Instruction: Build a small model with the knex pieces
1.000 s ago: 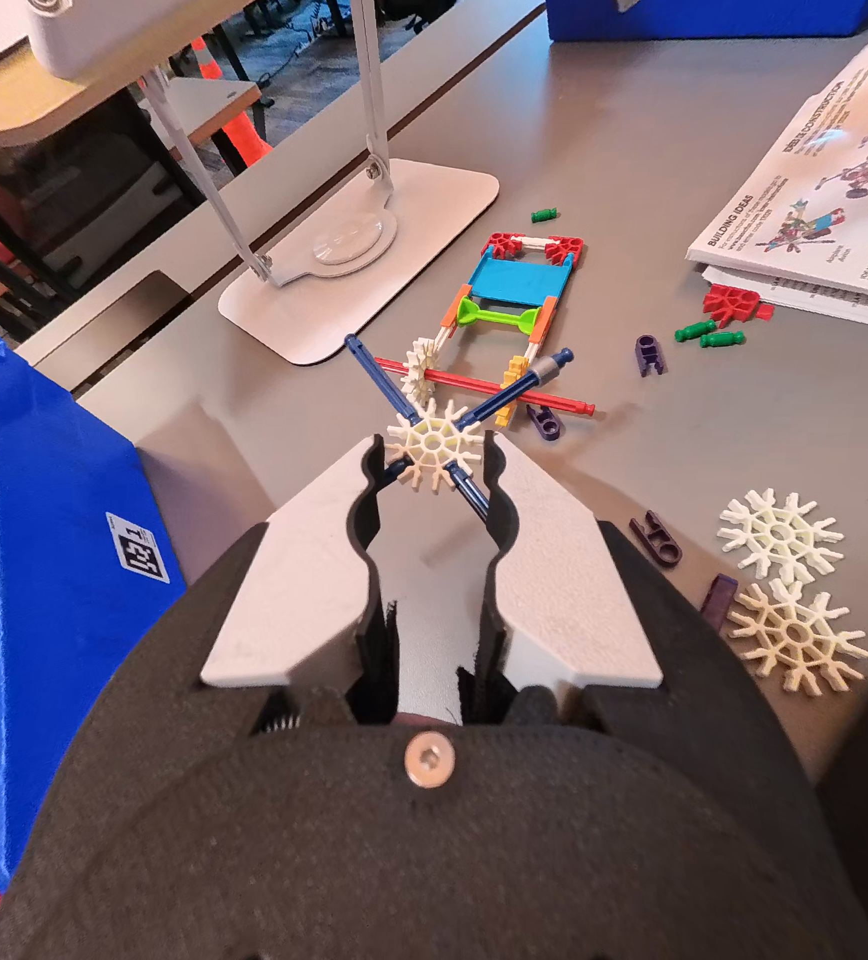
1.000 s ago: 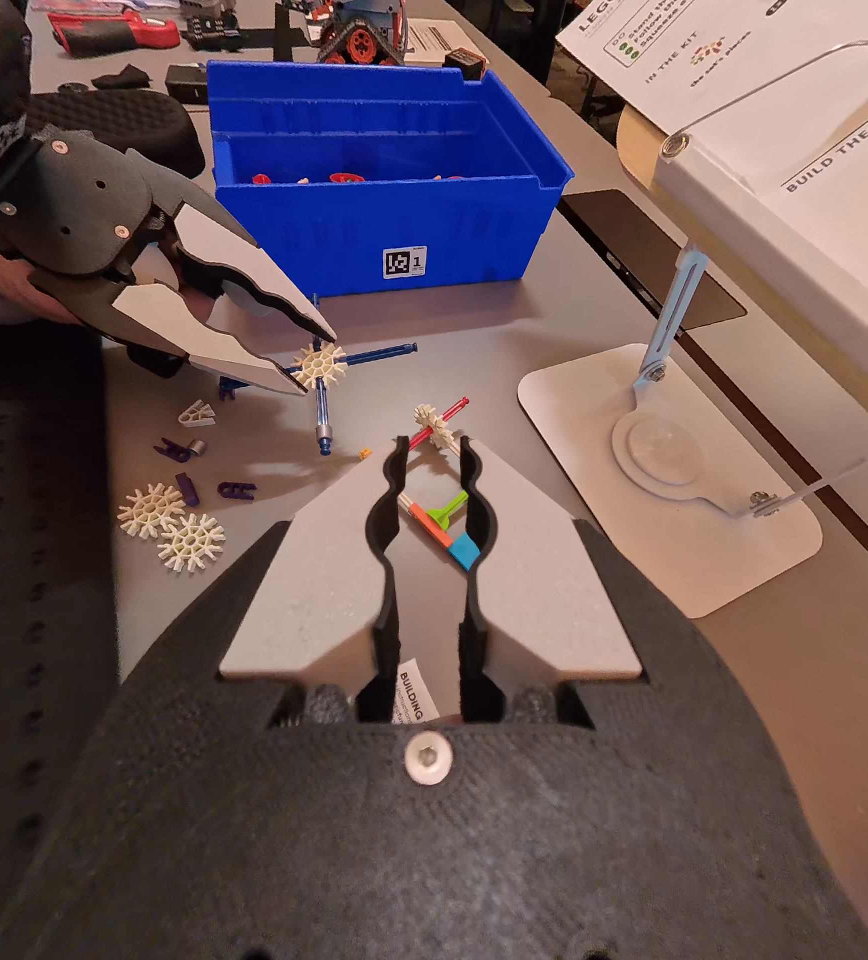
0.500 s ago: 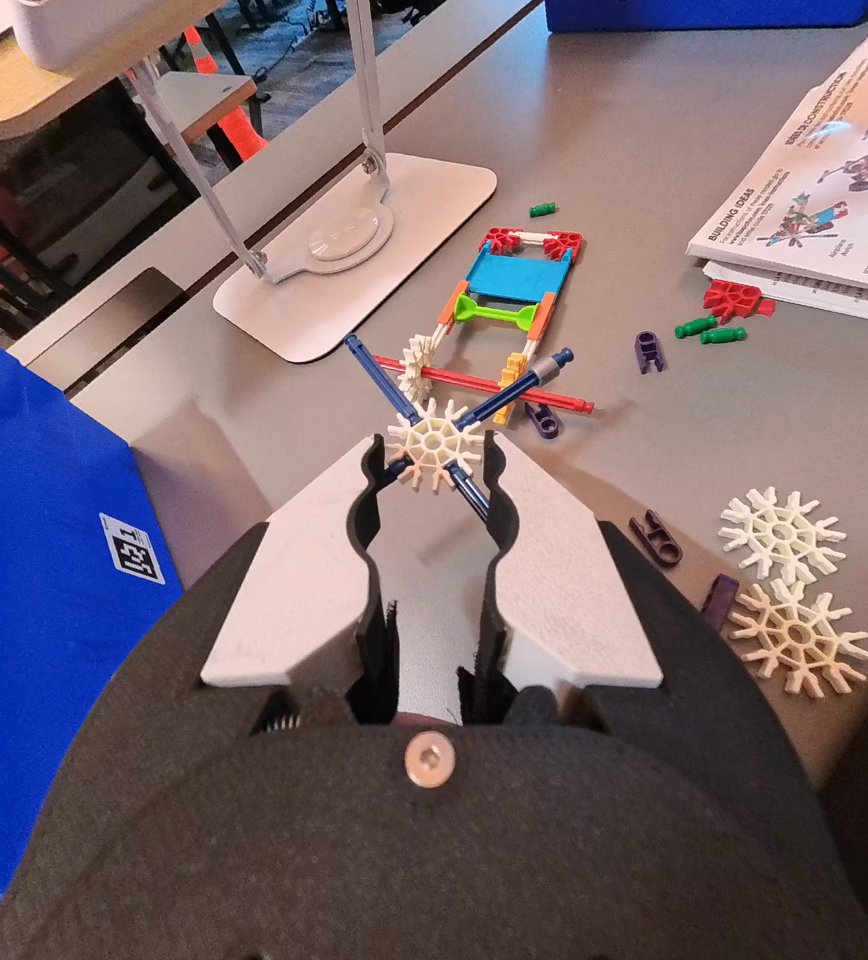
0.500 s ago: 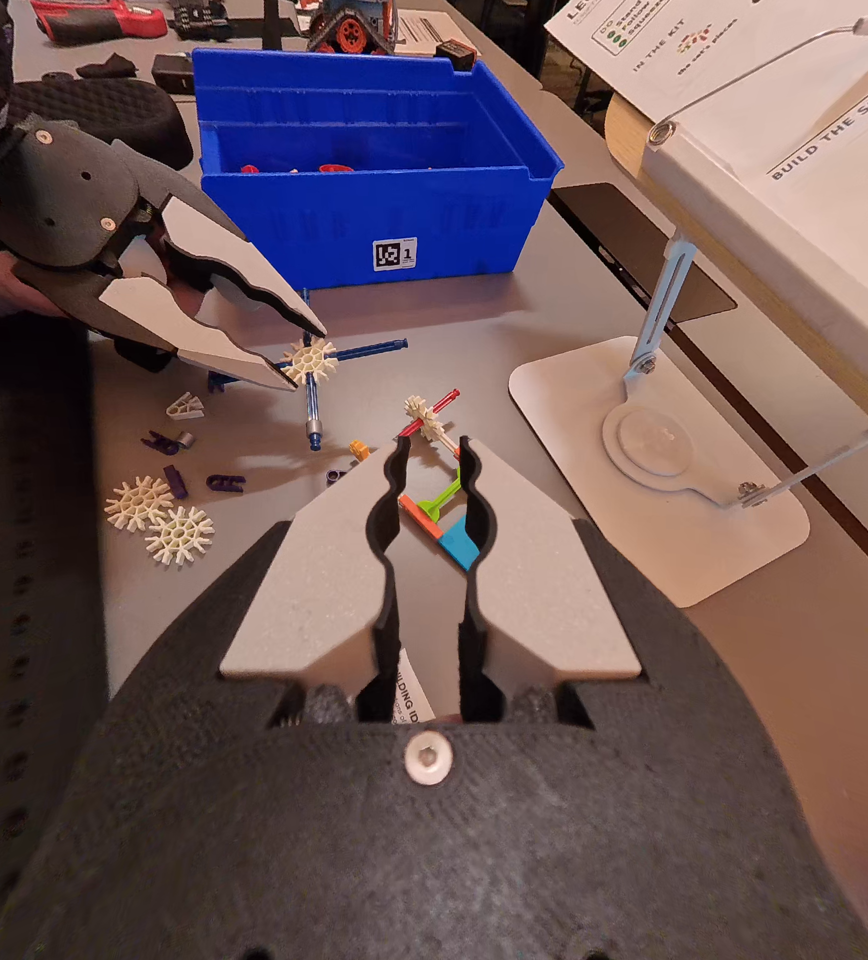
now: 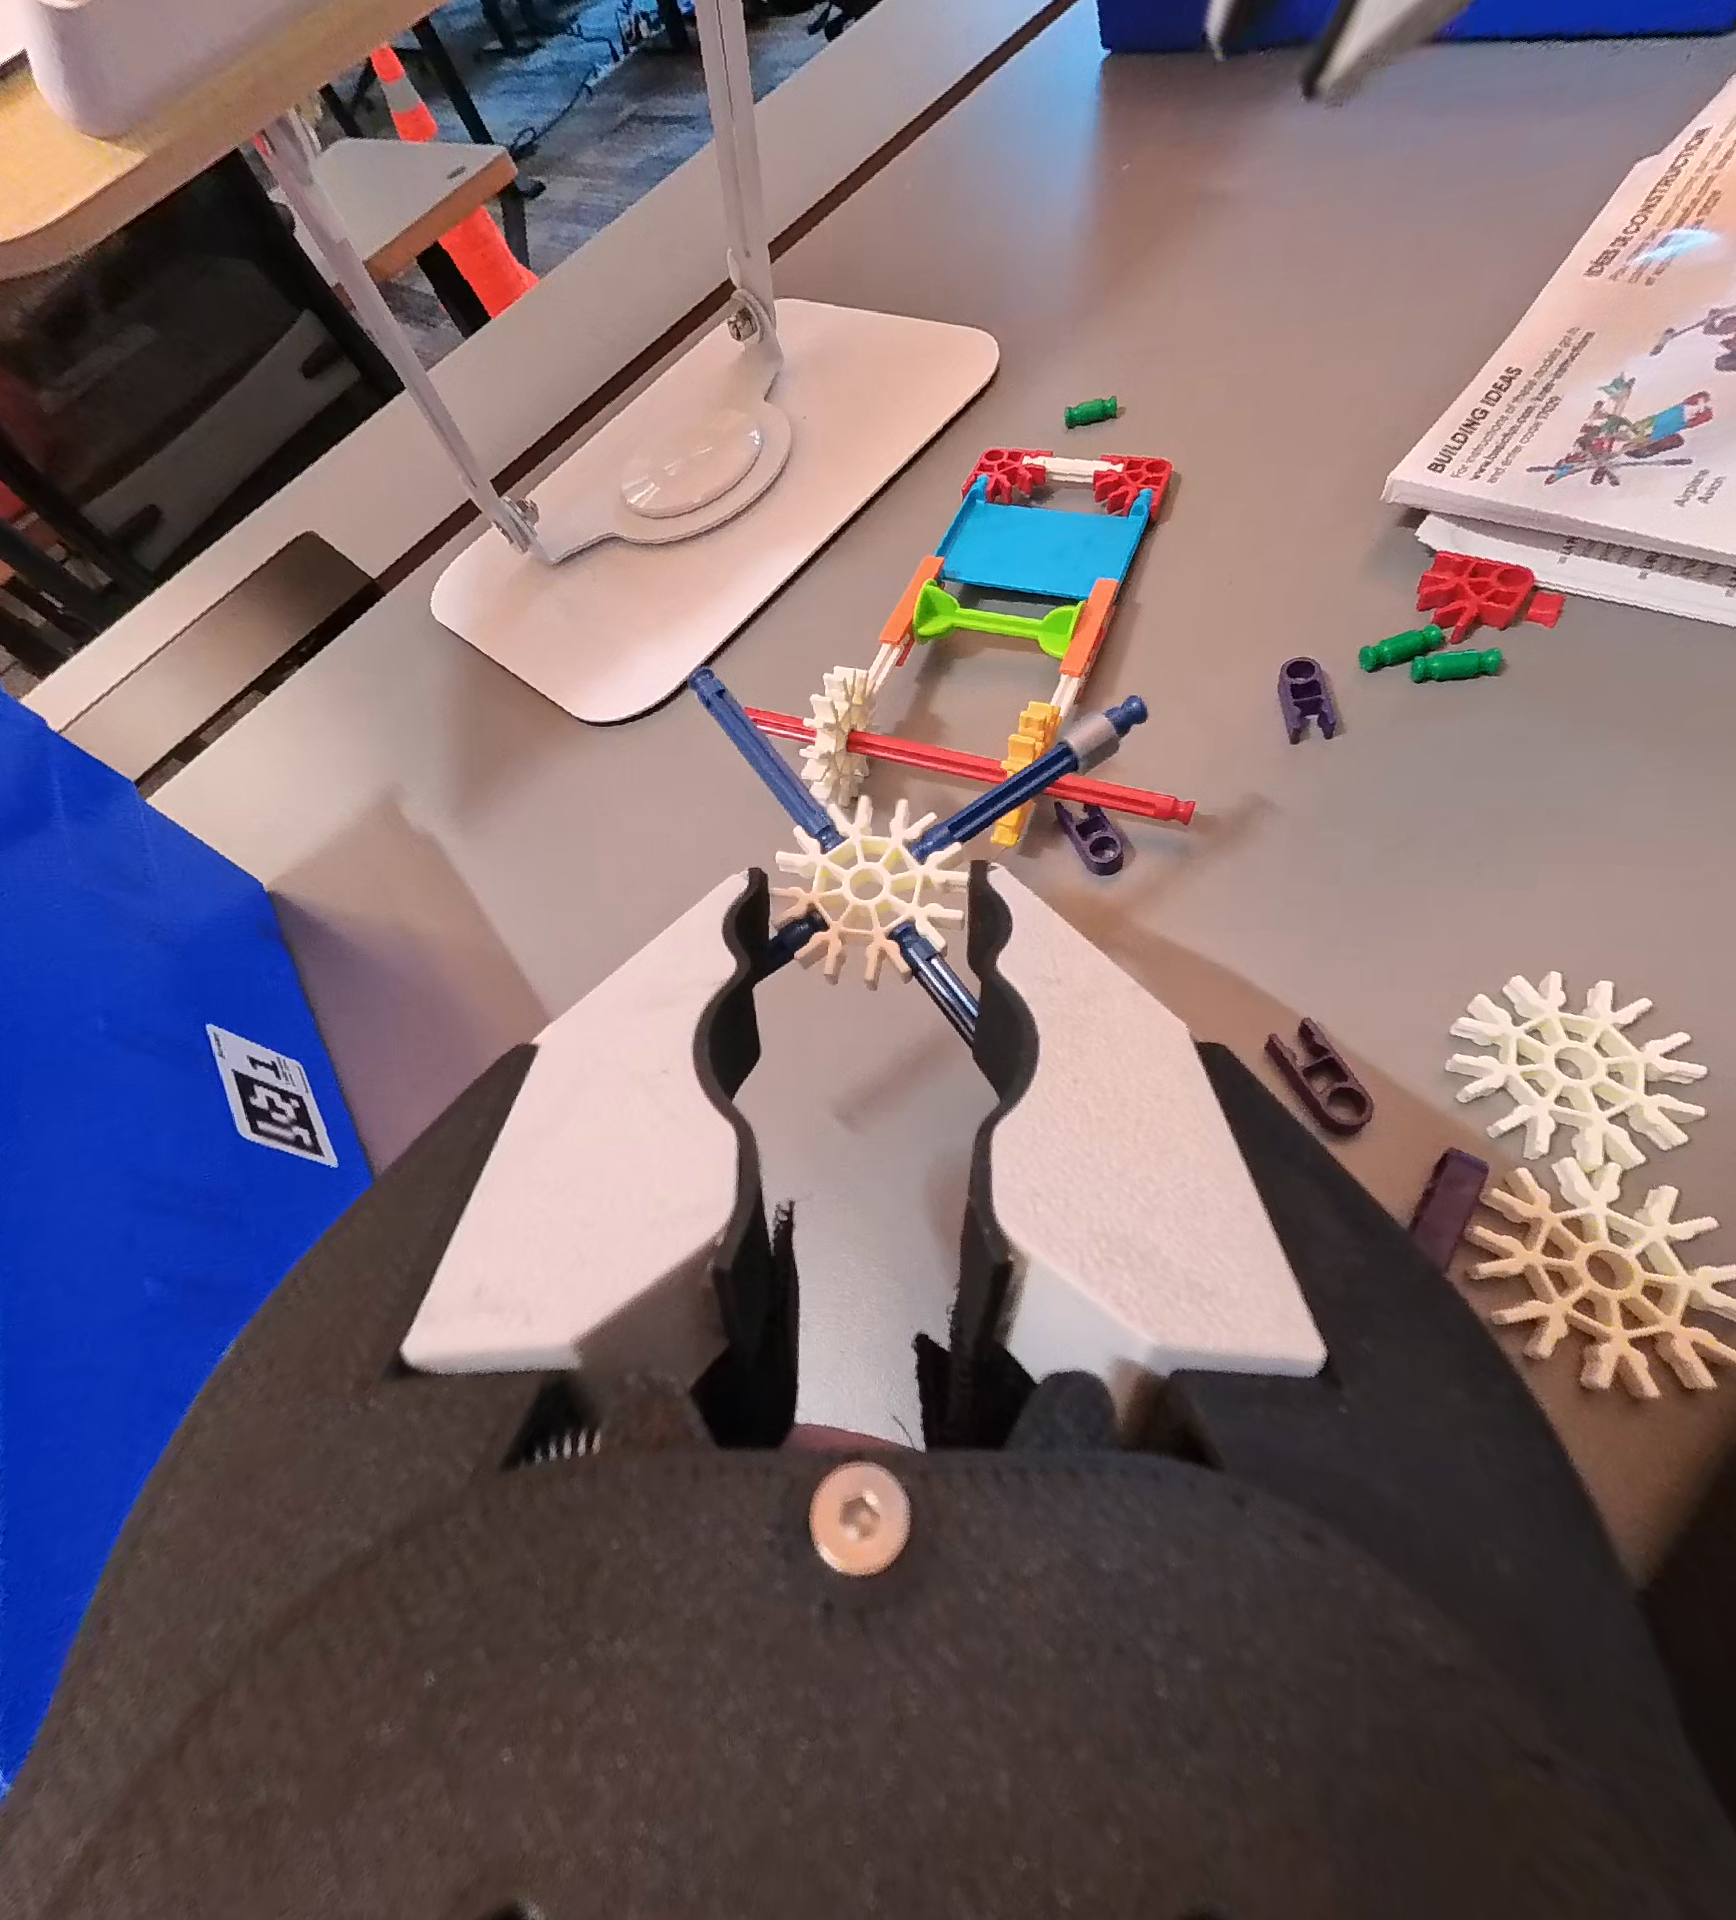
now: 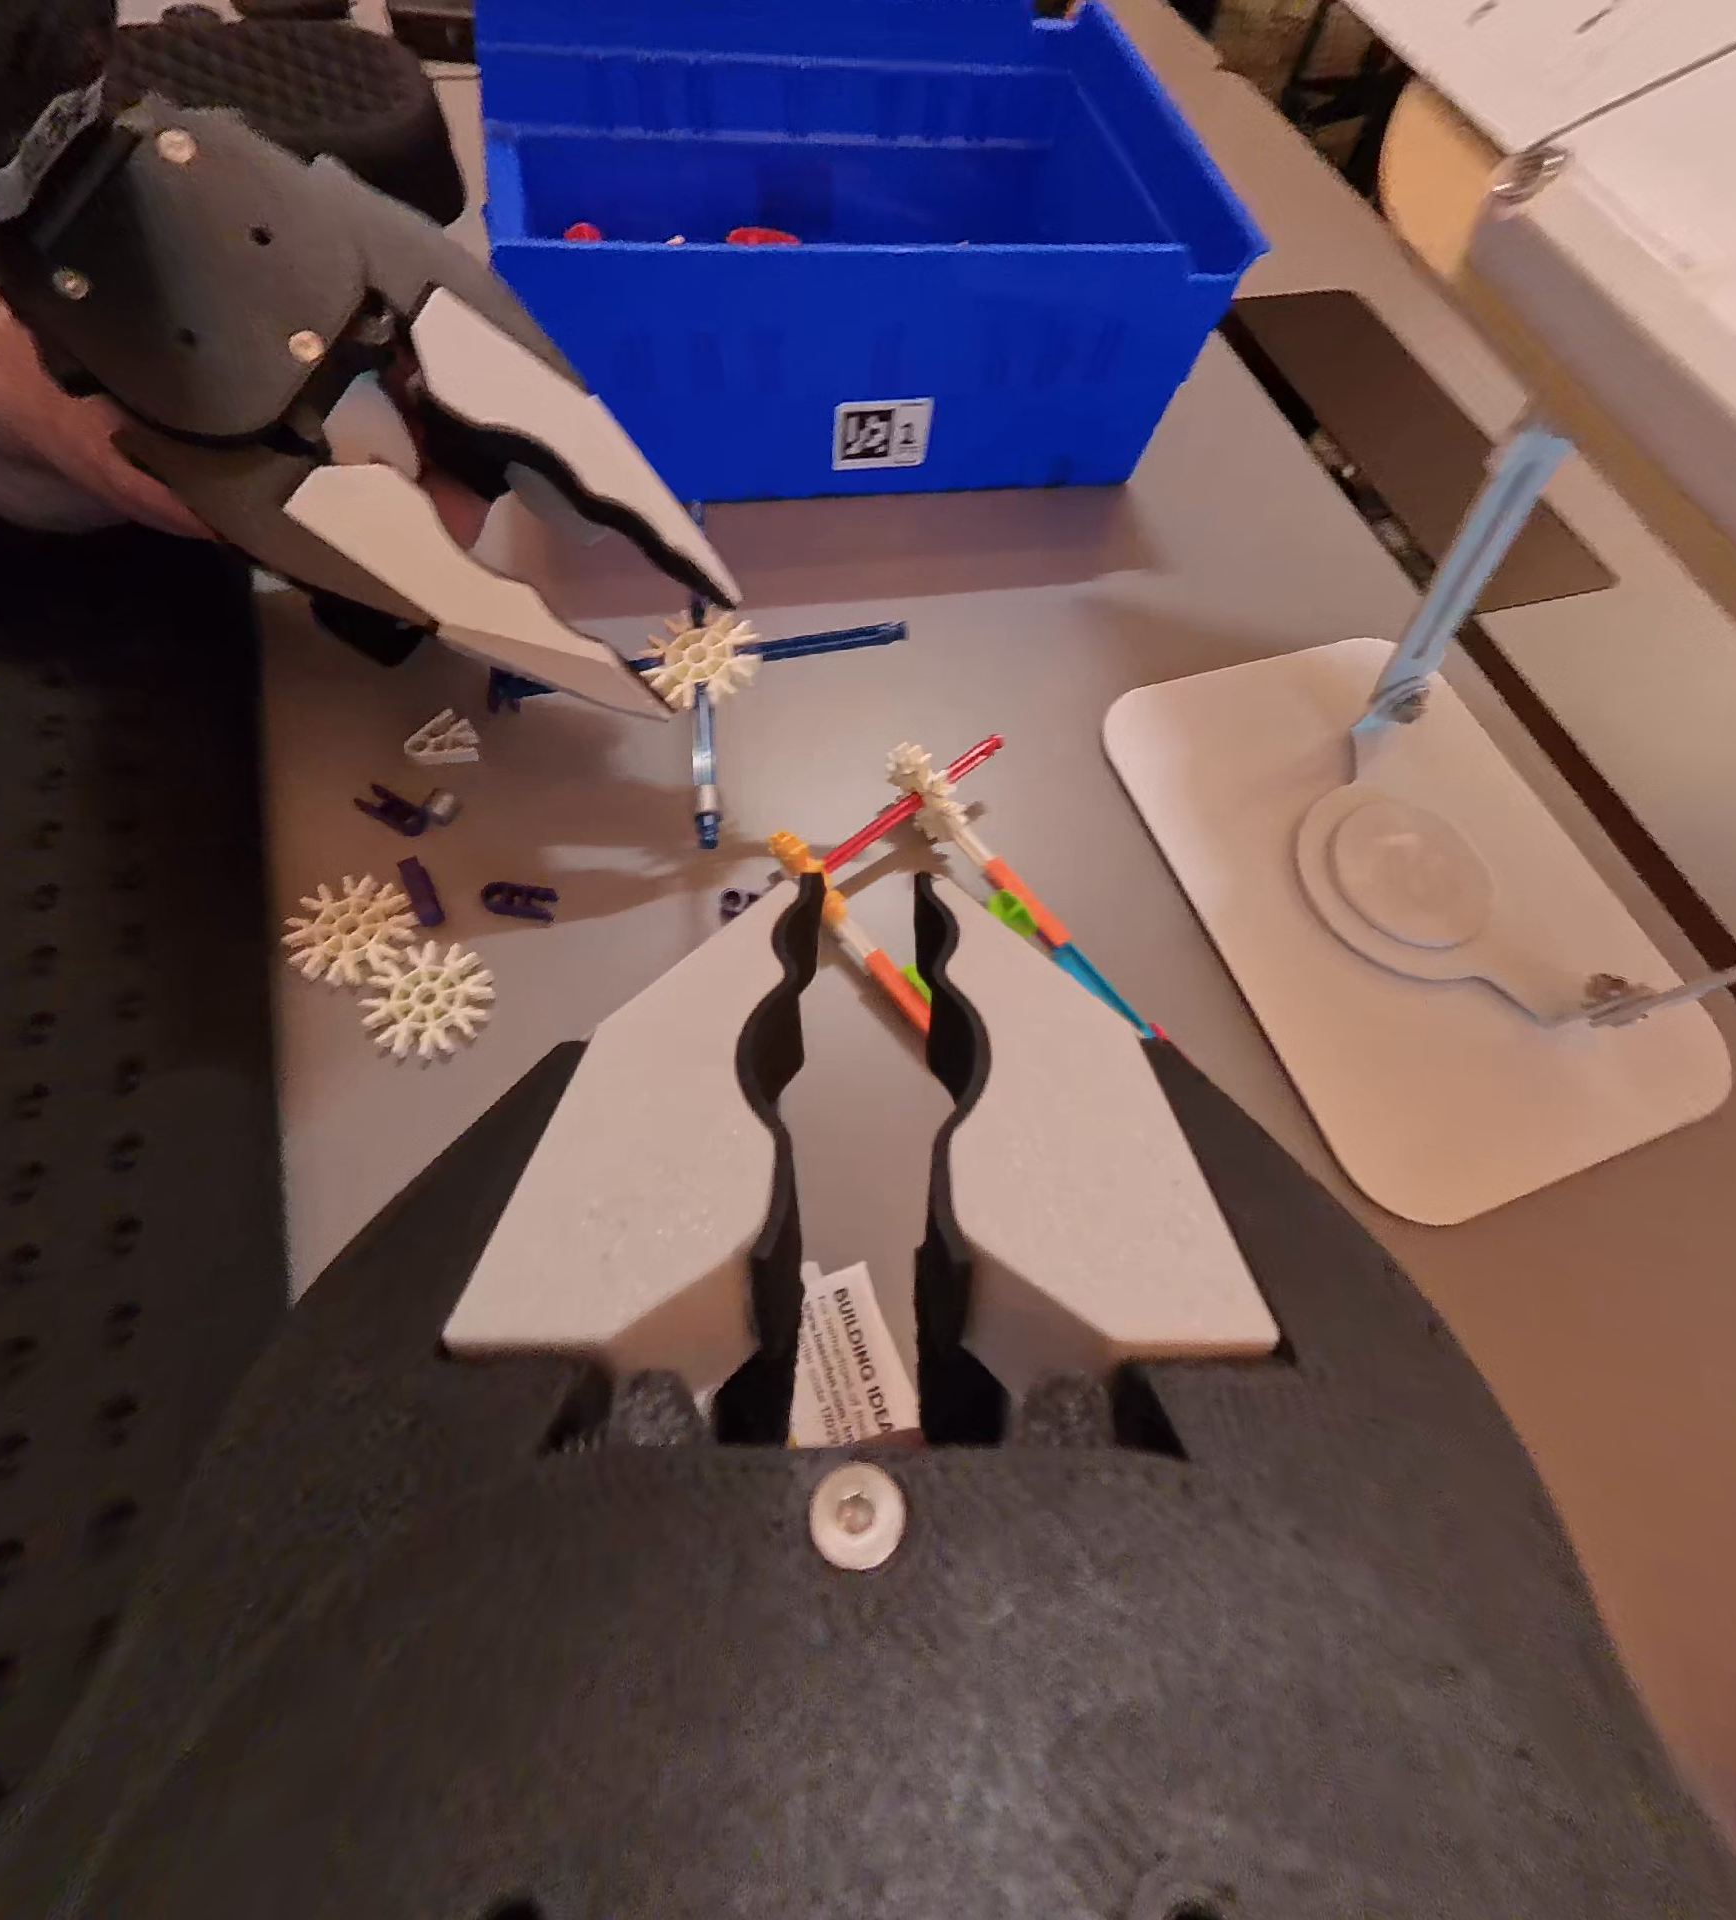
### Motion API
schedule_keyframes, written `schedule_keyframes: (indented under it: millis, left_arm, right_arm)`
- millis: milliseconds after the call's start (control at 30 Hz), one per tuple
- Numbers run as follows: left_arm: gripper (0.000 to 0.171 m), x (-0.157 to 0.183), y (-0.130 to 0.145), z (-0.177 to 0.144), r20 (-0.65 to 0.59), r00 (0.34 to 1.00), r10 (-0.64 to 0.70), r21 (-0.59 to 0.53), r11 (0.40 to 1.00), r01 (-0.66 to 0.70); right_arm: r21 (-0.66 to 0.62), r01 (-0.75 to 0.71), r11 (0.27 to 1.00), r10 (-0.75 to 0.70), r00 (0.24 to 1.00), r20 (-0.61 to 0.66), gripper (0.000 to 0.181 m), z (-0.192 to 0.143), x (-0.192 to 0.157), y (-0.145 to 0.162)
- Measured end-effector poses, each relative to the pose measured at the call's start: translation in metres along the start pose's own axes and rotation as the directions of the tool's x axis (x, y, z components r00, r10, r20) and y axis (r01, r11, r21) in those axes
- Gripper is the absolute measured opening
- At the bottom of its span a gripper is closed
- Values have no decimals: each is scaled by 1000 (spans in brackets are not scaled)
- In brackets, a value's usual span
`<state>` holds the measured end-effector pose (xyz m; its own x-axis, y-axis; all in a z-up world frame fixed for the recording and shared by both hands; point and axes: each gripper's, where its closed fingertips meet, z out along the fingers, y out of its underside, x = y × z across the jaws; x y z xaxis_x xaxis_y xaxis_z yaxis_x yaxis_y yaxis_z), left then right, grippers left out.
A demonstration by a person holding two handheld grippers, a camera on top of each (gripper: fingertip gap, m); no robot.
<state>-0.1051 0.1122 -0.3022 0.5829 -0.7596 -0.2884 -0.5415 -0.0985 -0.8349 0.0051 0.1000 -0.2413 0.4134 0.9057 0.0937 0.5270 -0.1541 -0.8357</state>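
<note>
The left gripper (image 5: 869, 914) pinches a cream snowflake hub (image 5: 869, 891) bristling with blue rods (image 5: 1035, 769), held above the grey table (image 5: 1363, 894); beyond lies the coloured frame (image 5: 1030, 592); the right gripper (image 6: 862, 894), jaws spread and empty, hovers over that frame (image 6: 879, 961); farther off, a blue bin (image 6: 843, 343).

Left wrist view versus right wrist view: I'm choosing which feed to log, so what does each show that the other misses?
Only the left wrist view shows the loose green plastic rods and the red connector beside the printed booklets. Only the right wrist view shows the left gripper from outside, held by a hand. Both show the cream snowflake connector with blue rods and the colourful rod frame.
</note>
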Motion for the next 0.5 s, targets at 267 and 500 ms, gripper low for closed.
schedule_keyframes:
  millis: [267,500]
  left_arm:
    - [36,-3,-2,0,19,1000,8,0,1000,-8]
    - [36,-5,-3,-2,29,1000,8,6,1000,-8]
  right_arm:
    - [-188,39,981,0,979,206,21,36,-59,28]
    - [-272,95,958,-5,949,315,28,77,-113,42]
